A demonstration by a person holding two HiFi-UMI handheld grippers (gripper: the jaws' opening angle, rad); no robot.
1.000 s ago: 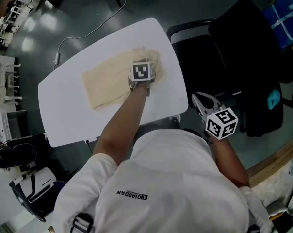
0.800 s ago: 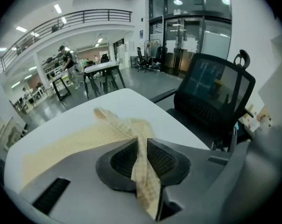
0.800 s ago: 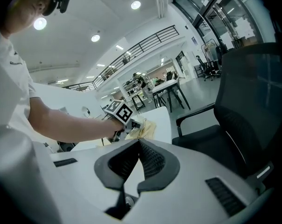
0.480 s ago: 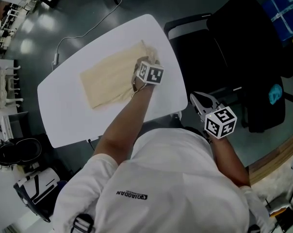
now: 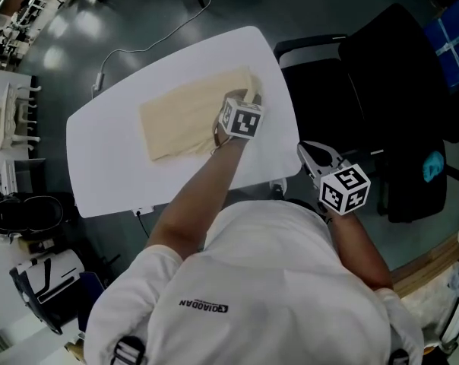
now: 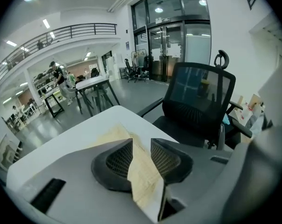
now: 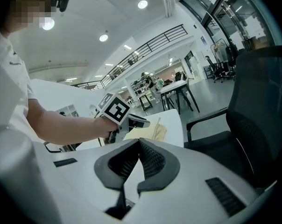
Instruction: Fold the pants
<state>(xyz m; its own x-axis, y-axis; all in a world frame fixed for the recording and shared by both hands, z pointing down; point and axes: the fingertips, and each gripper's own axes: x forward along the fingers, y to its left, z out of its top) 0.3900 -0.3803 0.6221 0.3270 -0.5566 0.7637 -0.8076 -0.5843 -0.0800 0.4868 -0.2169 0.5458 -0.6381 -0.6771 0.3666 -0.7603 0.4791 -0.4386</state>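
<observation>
The pants lie on the white table as a flat cream oblong running slantwise across its far half. One short end lies close to the table's far right corner. The folding looks well along: the legs seem already laid over each other and the bundle shortened. The step in hand appears to be work at that right-hand end, either setting the last fold down or taking a fresh hold on it. The cloth is thin and limp and lies smooth over most of its length. It is slightly bunched and creased at the end by the corner, where layered edges show. The left gripper hangs over that end, tilted down. Its jaws have just been closing but stand apart, with cream cloth showing in the gap between them, and the pads do not seem to press on it. If another fold is wanted, the next move probably calls for closing on all the layers at the edge, not only the top one. The cloth would then be carried across toward the other end, kept low so that the stack does not slide. The right gripper is held well off the table's near right edge, beside a black office chair, with its jaw tips together and nothing between them.
</observation>
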